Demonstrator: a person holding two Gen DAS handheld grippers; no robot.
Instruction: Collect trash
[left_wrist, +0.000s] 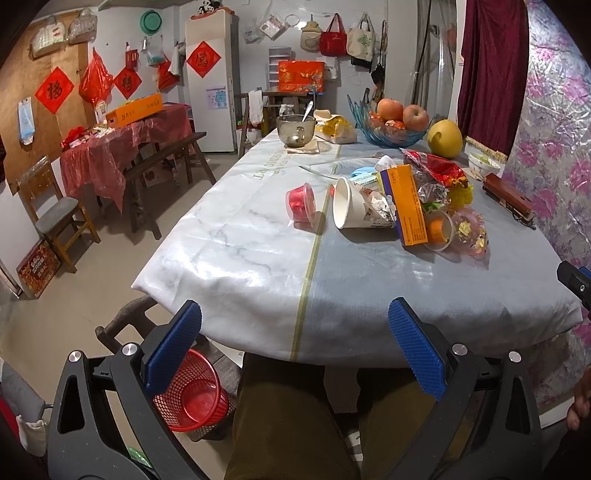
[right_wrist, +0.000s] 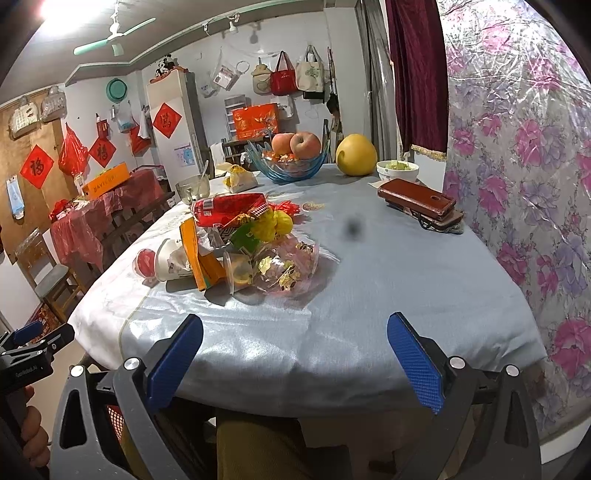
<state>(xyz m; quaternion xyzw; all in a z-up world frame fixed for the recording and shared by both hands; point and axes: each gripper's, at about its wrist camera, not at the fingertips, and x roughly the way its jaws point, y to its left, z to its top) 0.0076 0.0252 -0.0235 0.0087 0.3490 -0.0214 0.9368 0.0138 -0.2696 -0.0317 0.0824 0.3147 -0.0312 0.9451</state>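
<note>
A heap of trash lies mid-table: a tipped white paper cup (left_wrist: 360, 206) (right_wrist: 171, 260), an orange box (left_wrist: 406, 205) (right_wrist: 201, 258), a small red jelly cup (left_wrist: 301, 203) (right_wrist: 144, 261), a clear cup with orange inside (left_wrist: 437, 229) (right_wrist: 238, 271), a red snack bag (left_wrist: 434, 170) (right_wrist: 231, 208) and clear floral wrappers (left_wrist: 469, 230) (right_wrist: 291, 266). A red mesh bin (left_wrist: 194, 393) stands on the floor under the table's near edge. My left gripper (left_wrist: 295, 343) hangs open before that edge, nothing in it. My right gripper (right_wrist: 295, 354) is open too, over the table's near right corner.
Further back on the table (left_wrist: 240, 258) are a glass mug with a spoon (left_wrist: 295, 129), a blue fruit bowl with apples (left_wrist: 391, 123) (right_wrist: 291, 157), a pomelo (right_wrist: 355, 154), a white bowl (right_wrist: 397, 170) and a brown wallet on a phone (right_wrist: 419, 201). A person's legs (left_wrist: 291, 424) are below the table edge.
</note>
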